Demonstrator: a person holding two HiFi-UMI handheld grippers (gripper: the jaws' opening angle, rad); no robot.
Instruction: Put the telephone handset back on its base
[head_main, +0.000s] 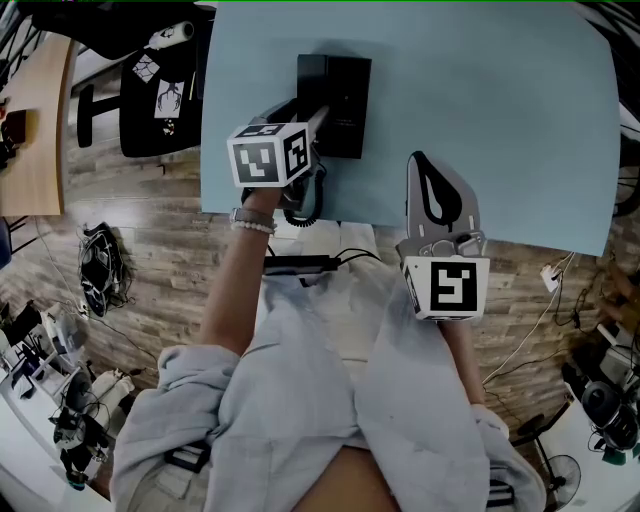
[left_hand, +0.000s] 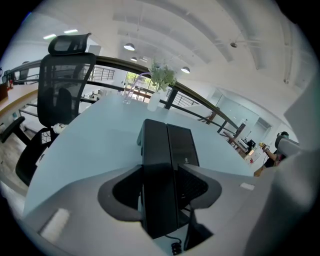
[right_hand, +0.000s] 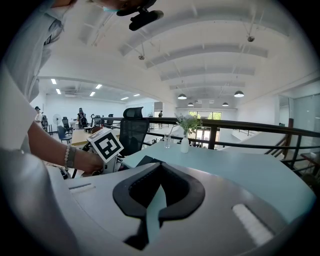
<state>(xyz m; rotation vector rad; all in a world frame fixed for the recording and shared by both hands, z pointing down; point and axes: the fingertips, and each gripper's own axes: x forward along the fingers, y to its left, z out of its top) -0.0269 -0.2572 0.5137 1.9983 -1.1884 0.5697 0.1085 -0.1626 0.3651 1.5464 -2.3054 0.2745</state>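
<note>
The black telephone base sits on the light blue table, near its front edge. The black handset lies lengthwise along the base's left side. My left gripper is shut on the handset's near end. In the left gripper view the handset fills the gap between the two jaws of this gripper, and the base is right beside it. I cannot tell whether it rests fully in its cradle. My right gripper is shut and holds nothing, hovering right of the phone; in its own view the jaws meet.
The coiled cord hangs off the table's front edge below the left gripper. A black office chair stands left of the table. A white vase with a plant and a glass stand at the far end. Cables lie on the wooden floor.
</note>
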